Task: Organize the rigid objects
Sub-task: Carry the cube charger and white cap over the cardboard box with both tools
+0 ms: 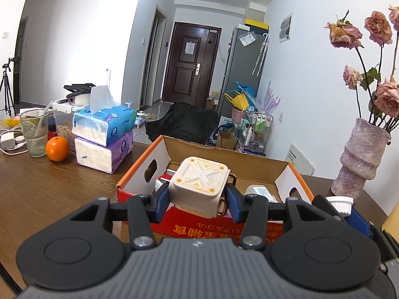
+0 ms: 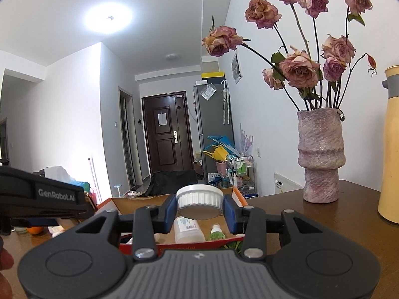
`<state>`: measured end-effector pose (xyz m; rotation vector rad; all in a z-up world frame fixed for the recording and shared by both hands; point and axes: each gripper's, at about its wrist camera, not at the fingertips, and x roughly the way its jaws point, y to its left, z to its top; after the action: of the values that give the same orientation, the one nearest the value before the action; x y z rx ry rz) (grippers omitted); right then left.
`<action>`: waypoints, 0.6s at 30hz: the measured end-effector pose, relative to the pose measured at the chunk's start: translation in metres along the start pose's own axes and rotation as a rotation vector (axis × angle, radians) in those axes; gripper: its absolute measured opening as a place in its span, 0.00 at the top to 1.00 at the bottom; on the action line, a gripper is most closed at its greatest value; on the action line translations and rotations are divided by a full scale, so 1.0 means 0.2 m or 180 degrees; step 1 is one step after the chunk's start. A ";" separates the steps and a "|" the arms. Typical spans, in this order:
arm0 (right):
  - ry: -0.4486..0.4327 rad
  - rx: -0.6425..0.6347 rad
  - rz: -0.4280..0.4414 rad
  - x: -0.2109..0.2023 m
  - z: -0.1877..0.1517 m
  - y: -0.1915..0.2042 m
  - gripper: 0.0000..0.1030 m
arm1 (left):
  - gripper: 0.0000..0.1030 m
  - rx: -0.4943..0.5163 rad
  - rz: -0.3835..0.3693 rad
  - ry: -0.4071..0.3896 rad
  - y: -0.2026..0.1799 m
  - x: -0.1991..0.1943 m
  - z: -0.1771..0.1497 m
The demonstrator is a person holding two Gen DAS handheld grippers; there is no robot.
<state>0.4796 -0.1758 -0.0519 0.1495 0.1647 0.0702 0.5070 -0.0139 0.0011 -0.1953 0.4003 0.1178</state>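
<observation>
The left claw (image 1: 198, 200) points forward and roughly level, its 2 blue-padded fingers (image 1: 162, 203) closed partway onto the opposite sides of a cream cube-shaped item (image 1: 199, 186), which sits tilted between them and clear of any surface. The black linkage arms behind the pads are drawn inward.

The right claw (image 2: 199, 210) also points forward, level, with its 2 fingers (image 2: 168, 211) pressed against the ribbed edge of a white round lid (image 2: 199, 200) held up between them.

In the right wrist view the left claw's black body enters from the left edge, just beside the right claw. In the left wrist view the right claw (image 1: 345, 211) shows at lower right, close alongside.
</observation>
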 end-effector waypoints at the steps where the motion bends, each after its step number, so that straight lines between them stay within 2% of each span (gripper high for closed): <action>1: 0.0000 -0.0002 0.0003 0.02 0.00 0.00 0.62 | 0.52 -0.0003 0.0002 0.0001 0.00 0.01 0.00; 18: 0.0029 -0.0061 0.0078 0.25 0.02 -0.01 0.62 | 0.52 0.0040 0.0008 -0.0002 -0.03 0.24 0.07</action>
<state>0.5299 -0.1738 -0.0558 0.1322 0.1712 0.0970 0.5576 -0.0138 -0.0039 -0.1824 0.4004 0.1177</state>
